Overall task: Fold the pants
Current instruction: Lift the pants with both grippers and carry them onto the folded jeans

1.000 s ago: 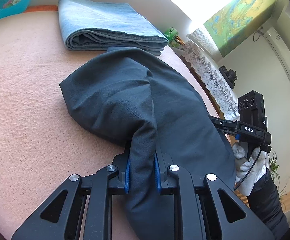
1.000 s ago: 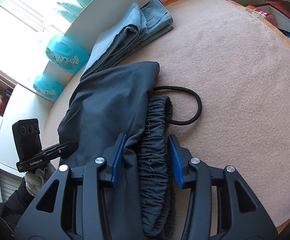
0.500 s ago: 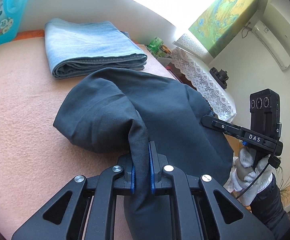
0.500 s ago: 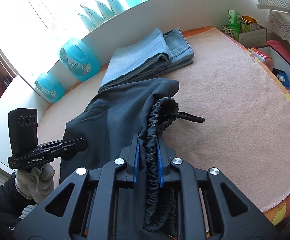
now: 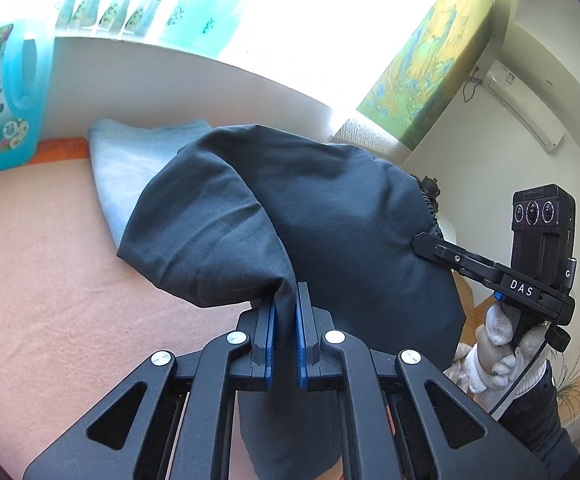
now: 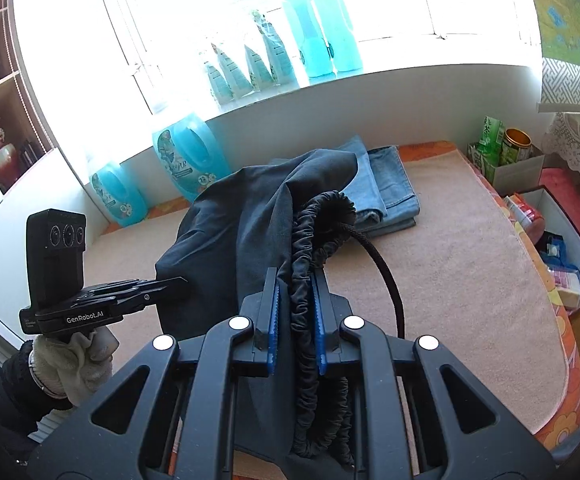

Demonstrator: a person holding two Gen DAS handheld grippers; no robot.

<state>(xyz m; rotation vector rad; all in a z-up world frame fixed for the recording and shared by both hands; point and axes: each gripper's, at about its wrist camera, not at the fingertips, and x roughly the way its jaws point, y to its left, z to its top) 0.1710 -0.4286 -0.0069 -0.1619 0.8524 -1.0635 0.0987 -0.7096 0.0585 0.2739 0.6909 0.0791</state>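
The pants point(image 6: 250, 236) hang between the left claw point(image 5: 286, 312) and right claw point(image 6: 294, 292), above the counter point(image 6: 450, 264), with folded jeans point(image 6: 390, 192) lying behind them.

Two grippers point(image 5: 286, 312) point(image 6: 294, 292) — one dark pants point(image 5: 330, 216), one folded jeans point(image 6: 390, 188).

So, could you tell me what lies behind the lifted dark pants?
Folded blue jeans lie on the pink blanket behind the dark pants. Their right part shows; the pants cover their left part, so anything further behind there is unseen.
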